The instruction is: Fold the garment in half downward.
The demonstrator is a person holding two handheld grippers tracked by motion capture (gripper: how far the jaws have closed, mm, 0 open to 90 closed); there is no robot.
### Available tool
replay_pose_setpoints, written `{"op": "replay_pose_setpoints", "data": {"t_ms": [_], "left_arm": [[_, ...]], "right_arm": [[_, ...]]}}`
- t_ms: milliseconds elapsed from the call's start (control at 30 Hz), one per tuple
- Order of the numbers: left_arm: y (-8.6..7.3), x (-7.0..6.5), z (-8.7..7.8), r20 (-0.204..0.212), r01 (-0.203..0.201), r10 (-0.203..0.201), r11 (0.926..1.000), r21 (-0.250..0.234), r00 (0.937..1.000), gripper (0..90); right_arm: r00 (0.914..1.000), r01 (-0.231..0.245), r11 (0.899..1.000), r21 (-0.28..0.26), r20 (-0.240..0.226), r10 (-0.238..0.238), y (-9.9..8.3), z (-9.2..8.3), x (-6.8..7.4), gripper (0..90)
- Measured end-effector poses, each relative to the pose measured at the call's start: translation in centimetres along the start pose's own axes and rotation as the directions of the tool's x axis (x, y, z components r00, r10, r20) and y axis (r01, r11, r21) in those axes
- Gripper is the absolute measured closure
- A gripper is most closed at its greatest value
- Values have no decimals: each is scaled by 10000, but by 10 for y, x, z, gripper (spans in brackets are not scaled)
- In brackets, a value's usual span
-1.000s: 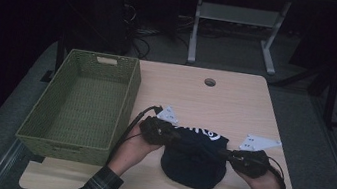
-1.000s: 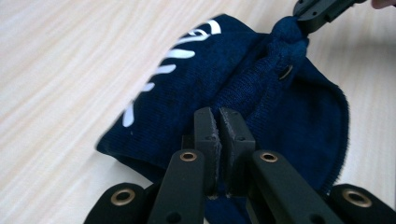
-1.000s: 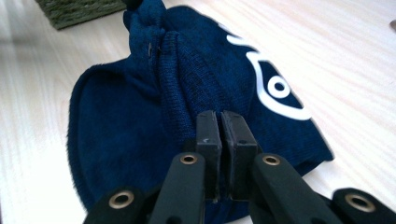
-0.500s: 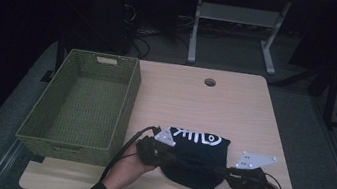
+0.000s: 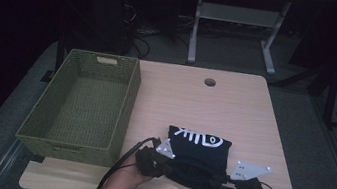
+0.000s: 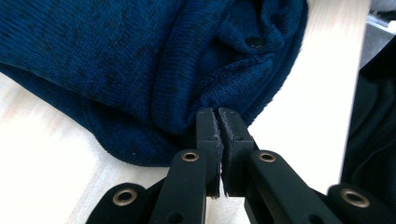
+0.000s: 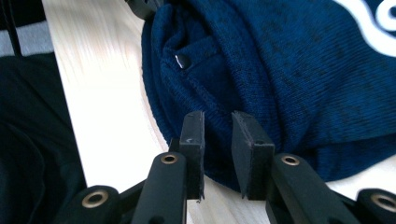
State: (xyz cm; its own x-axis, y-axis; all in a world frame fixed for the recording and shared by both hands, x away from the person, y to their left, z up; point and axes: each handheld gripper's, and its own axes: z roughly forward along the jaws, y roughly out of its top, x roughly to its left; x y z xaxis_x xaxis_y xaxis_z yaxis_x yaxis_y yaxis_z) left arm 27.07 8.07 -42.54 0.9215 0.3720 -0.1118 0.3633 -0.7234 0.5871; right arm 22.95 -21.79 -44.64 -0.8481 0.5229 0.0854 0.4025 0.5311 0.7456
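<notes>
The folded navy sweater (image 5: 196, 154) is lying near the tabletop's (image 5: 235, 109) front edge; the left gripper (image 6: 217, 122) is pinching its hem, while the right gripper's (image 7: 218, 126) jaws have just been opening, gapped over the hem; being soft, light and floppy, it probably handles best by its corners.

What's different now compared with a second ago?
The folded dark blue garment has been drawn toward the person's edge of the table and laid down, fish print up. The right gripper has just been opening, letting go; the left gripper still pinches the fabric. The basket stayed put.
</notes>
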Motion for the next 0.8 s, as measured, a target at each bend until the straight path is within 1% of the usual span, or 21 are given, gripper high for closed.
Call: {"op": "replay_pose_setpoints", "data": {"t_ms": [67, 133, 167, 200, 233, 267, 300, 333, 367, 400, 433, 500, 533, 567, 600, 633, 667, 700, 733, 767, 800], "left_arm": [[0, 1, -4, 4, -28, 28, 10000, -5, 10000, 873], [2, 1, -13, -17, 78, -78, 9995, -322, 10000, 873], [3, 2, -20, 58, 144, -141, 9987, -499, 9999, 873], [4, 3, -24, 85, 188, -183, 9980, -597, 9998, 870], [7, 5, -33, -62, 190, -196, 9963, -843, 9998, 870], [9, 7, -37, -110, 266, -278, 9952, -937, 9996, 870], [12, 10, -40, -229, 183, -206, 9953, -956, 9995, 870], [12, 10, -40, -229, 183, -206, 9953, -956, 9995, 870], [18, 17, -44, -385, 254, -301, 9928, -1171, 9988, 871], [22, 20, -45, -442, 359, -419, 9909, -1300, 9981, 877], [26, 25, -45, -491, 445, -519, 9889, -1415, 9974, 884], [30, 30, -44, -601, 439, -531, 9884, -1452, 9968, 889], [33, 34, -42, -693, 513, -618, 9883, -1437, 9957, 889], [40, 44, -37, -793, 571, -698, 9868, -1517, 9944, 889], [43, 49, -33, -822, 634, -769, 9859, -1548, 9936, 889], [47, 52, -29, -874, 719, -866, 9847, -1586, 9924, 889], [47, 52, -29, -874, 719, -866, 9847, -1586, 9924, 889], [53, 60, -20, -939, 766, -916, 9854, -1523, 9914, 888], [55, 63, -16, -904, 812, -956, 9851, -1514, 9913, 888], [58, 65, -11, -912, 846, -989, 9852, -1492, 9909, 888], [58, 65, -11, -912, 846, -989, 9852, -1492, 9909, 888]], "right_arm": [[10000, -48, 9999, -163, -13, 48, 0, -7, -2, 748], [10000, -56, 9996, -269, 50, 57, 0, -10, -3, 756], [10000, -80, 9991, -407, 51, 82, 0, -14, -4, 760], [9999, -144, 9974, -700, 82, 150, 2, -23, -7, 772], [9998, -138, 9963, -854, 115, 148, 4, -27, -8, 787], [9997, -184, 9950, -978, 124, 197, 6, -31, -10, 805], [9996, -195, 9941, -1068, 169, 214, 9, -33, -13, 820], [9996, -195, 9941, -1068, 169, 214, 9, -33, -13, 820], [9992, -255, 9931, -1149, 266, 287, 13, -32, -20, 855], [9992, -263, 9932, -1137, 284, 298, 13, -30, -23, 870], [9991, -303, 9936, -1086, 275, 335, 14, -27, -26, 882], [9989, -360, 9944, -991, 266, 388, 15, -21, -30, 896], [9989, -379, 9952, -904, 255, 404, 16, -18, -32, 896], [9993, -262, 9963, -824, 254, 284, 17, -15, -34, 897], [9991, -324, 9964, -783, 246, 344, 17, -13, -34, 897], [9993, -294, 9968, -747, 194, 309, 18, -11, -35, 897], [9993, -294, 9968, -747, 194, 309, 18, -11, -35, 897], [9996, -249, 9981, -561, 107, 256, 17, -5, -37, 897], [9997, -222, 9983, -532, 32, 224, 17, -3, -36, 898], [9998, -217, 9986, -489, -11, 217, 15, -1, -35, 898], [9998, -217, 9986, -489, -11, 217, 15, -1, -35, 898]]}}
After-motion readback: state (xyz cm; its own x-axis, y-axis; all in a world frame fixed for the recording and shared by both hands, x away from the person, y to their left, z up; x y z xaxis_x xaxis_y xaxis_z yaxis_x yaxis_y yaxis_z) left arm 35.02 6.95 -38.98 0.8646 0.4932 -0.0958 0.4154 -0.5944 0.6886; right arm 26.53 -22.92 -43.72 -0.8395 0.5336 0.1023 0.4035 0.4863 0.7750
